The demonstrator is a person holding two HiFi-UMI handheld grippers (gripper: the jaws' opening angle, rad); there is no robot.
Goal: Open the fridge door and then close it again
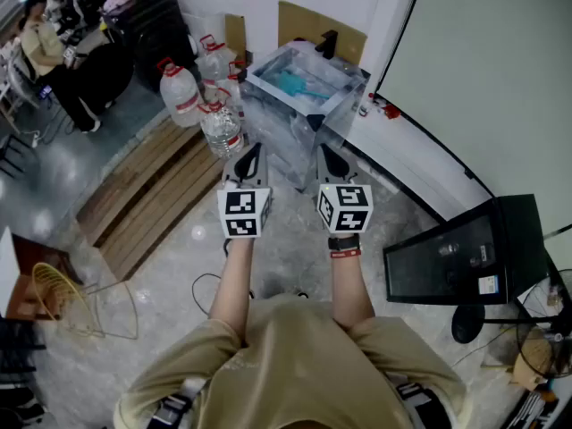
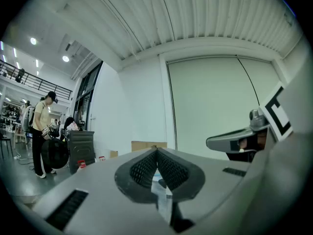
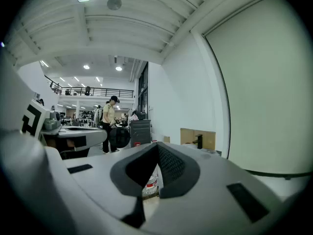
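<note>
A small black fridge (image 1: 465,256) with a dark glass door stands on the floor at the right in the head view, door closed as far as I can tell. Both grippers are held side by side in front of the person, well left of the fridge and touching nothing. My left gripper (image 1: 254,148) is shut and holds nothing; its meshed pads (image 2: 146,168) meet at the tip. My right gripper (image 1: 327,152) is also shut and holds nothing, pads (image 3: 171,163) pressed together. Neither gripper view shows the fridge; each shows the other gripper at its edge.
A clear plastic box (image 1: 304,83) with a blue item inside stands straight ahead, with large water bottles (image 1: 181,94) beside it. Wooden planks (image 1: 147,195) lie to the left, near a wire basket (image 1: 63,298). A person (image 1: 45,43) stands far left. A fan (image 1: 543,347) is at the right.
</note>
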